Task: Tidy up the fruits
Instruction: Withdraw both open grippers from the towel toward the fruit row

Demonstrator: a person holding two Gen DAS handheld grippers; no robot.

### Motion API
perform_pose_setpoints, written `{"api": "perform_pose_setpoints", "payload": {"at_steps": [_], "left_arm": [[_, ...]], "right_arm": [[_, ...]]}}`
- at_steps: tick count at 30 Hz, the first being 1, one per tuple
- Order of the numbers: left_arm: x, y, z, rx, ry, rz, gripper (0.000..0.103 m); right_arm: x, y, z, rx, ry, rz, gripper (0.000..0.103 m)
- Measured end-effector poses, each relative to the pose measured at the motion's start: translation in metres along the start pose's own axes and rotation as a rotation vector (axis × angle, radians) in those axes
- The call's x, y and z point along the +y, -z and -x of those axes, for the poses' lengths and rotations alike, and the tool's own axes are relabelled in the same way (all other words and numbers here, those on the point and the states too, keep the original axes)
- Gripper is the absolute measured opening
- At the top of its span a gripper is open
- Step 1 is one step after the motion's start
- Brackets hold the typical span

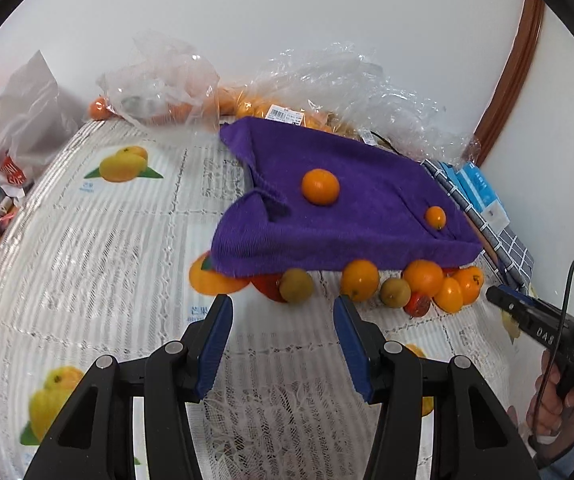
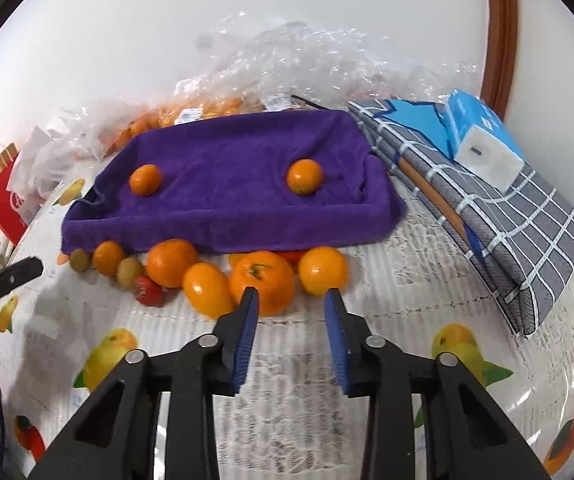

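Right hand-held gripper (image 2: 291,294) hangs with jaws apart, and I see the large orange (image 2: 262,282) just beyond its left fingertip, mid-frame.

Bright, even indoor light w/ soft shadows; glare on crinkled clear plastic bags (image 2: 287,52); heavy fisheye bending, dark corners.
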State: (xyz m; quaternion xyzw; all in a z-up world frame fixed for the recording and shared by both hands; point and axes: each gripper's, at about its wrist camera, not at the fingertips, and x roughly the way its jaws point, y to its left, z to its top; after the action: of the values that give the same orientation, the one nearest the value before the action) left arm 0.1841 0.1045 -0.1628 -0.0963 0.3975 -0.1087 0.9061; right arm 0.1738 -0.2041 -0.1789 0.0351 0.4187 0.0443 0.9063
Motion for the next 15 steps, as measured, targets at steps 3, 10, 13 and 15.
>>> {"api": "perform_pose_setpoints", "payload": {"at_steps": [3,10,13,15], "left_arm": [[0.0,0.006,-0.006,-0.008,0.004,-0.002,0.05],[0.003,0.011,-0.012,-0.009,0.024,0.007,0.05],[0.007,0.011,-0.013,-0.006,0.044,0.027,0.05],[0.009,0.01,-0.013,-0.006,0.047,0.036,0.05]], "right_arm": [[-0.012,-0.002,-0.005,-0.002,0.019,-0.007,0.031],[-0.017,-0.009,-0.026,0.033,0.01,0.051,0.031],[-0.019,-0.013,-0.036,0.046,-0.005,0.065,0.031],[-0.019,-0.017,-0.039,0.044,-0.011,0.078,0.034]]}}
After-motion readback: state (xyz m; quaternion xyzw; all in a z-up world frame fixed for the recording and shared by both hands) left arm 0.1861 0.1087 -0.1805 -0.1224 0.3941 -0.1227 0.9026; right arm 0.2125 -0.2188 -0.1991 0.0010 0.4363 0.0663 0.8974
